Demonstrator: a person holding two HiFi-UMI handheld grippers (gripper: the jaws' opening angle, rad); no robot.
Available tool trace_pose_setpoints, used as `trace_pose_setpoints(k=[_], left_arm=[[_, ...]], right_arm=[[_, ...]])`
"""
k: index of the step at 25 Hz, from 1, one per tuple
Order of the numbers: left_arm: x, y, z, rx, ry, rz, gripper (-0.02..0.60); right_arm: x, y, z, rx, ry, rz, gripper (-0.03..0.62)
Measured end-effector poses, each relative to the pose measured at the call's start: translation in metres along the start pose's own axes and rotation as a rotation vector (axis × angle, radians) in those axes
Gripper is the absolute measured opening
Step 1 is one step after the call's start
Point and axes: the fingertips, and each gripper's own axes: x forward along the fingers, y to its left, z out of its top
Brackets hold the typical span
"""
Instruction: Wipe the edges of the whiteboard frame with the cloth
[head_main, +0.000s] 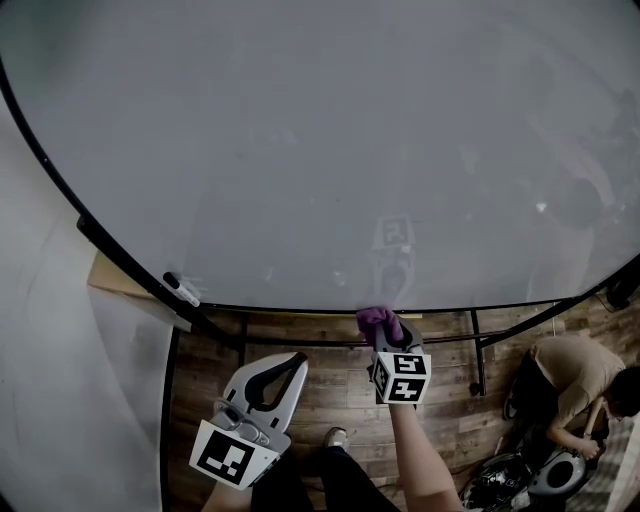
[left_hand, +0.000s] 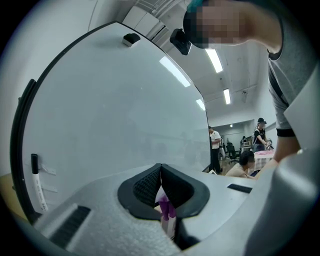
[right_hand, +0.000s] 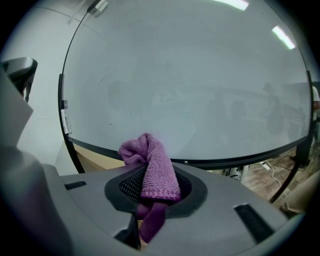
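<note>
Cloth (right_hand: 152, 167), purple and bunched, sits clamped between the fingers of the right gripper (head_main: 385, 337), a loose knob standing beyond the fingertips and a tail hanging back below them. Just ahead of those fingers runs the black bottom edge of the whiteboard frame (head_main: 300, 309); the cloth is at it or just short of it, and contact cannot be confirmed. The left gripper (head_main: 298, 358) hangs lower and to the left of the right fingers, its fingers clenched tip to tip on nothing; a purple sliver shows through the gap beneath the tips, probably the cloth beyond. The wipe looks about to begin or barely begun. The likely trouble lies in the grip: only a narrow fold is pinched, so friction along the frame could drag the cloth free or fold the knob back, letting bare fingers scrape the edge. Far to the left of the fingers a marker (head_main: 182, 290) rests by the frame's lower corner, and a sweep that way could knock it down.
</note>
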Motion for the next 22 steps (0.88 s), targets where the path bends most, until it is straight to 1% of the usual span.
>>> trace_pose_setpoints(k=[5, 9, 15, 17, 20, 22], left_arm=[[0.007, -0.014, 0.001, 0.021, -0.008, 0.033, 0.017], [0.01, -0.02, 0.002, 0.01, -0.019, 0.044, 0.017], [0.007, -0.023, 0.007, 0.015, -0.019, 0.056, 0.017], [0.003, -0.019, 0.01, 0.015, -0.032, 0.063, 0.017], [-0.002, -0.013, 0.013, 0.038, -0.068, 0.068, 0.017], [-0.005, -0.011, 0.012, 0.035, -0.063, 0.059, 0.017]], right_arm=[[-0.006, -0.02, -0.001, -0.005, -0.001, 0.013, 0.078], [-0.005, -0.032, -0.005, -0.005, 0.0, 0.011, 0.078], [-0.006, -0.033, -0.005, 0.004, 0.006, 0.0, 0.078], [-0.006, -0.033, -0.005, 0.016, 0.008, -0.006, 0.078], [-0.006, -0.032, -0.006, 0.03, 0.016, -0.019, 0.078], [-0.007, -0.032, -0.007, 0.038, 0.017, -0.033, 0.077]])
